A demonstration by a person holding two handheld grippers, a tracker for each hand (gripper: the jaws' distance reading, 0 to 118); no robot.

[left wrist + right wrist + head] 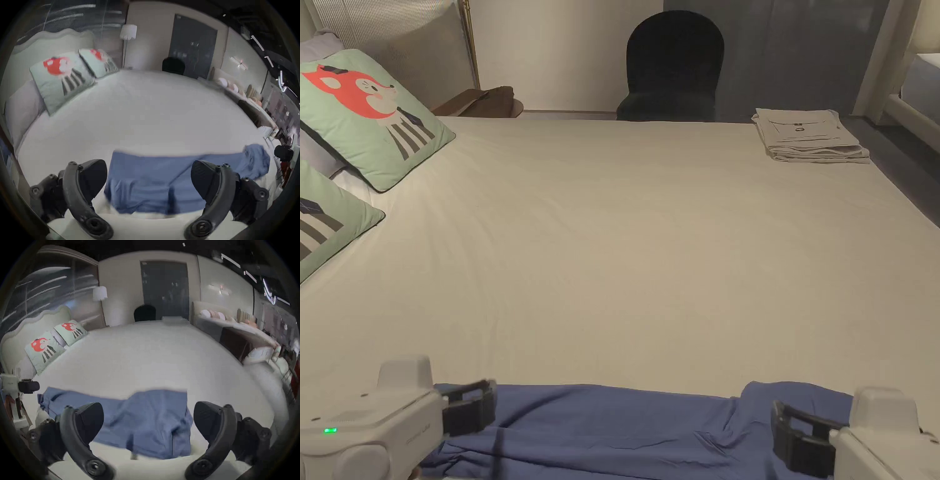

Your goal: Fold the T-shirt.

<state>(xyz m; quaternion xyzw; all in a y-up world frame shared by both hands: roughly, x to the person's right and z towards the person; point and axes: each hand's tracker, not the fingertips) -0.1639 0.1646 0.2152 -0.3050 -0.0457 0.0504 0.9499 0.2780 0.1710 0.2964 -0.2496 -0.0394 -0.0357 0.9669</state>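
Note:
A blue T-shirt [625, 431] lies rumpled along the near edge of the bed, stretched left to right. My left gripper [469, 409] hovers over its left end and my right gripper [797, 437] over its right end. In the left gripper view the T-shirt [151, 181] sits below the wide-apart jaws of the left gripper [149, 178], which hold nothing. The right gripper view shows the T-shirt [146, 418] under the right gripper [148, 418], also open and empty, with the left gripper [28, 387] far off at the left.
The bed sheet [650, 250] spreads wide beyond the shirt. Two fox-print cushions [369, 115] rest at the left. A folded stack of pale clothes [809, 134] lies at the far right corner. A dark chair [674, 65] stands behind the bed.

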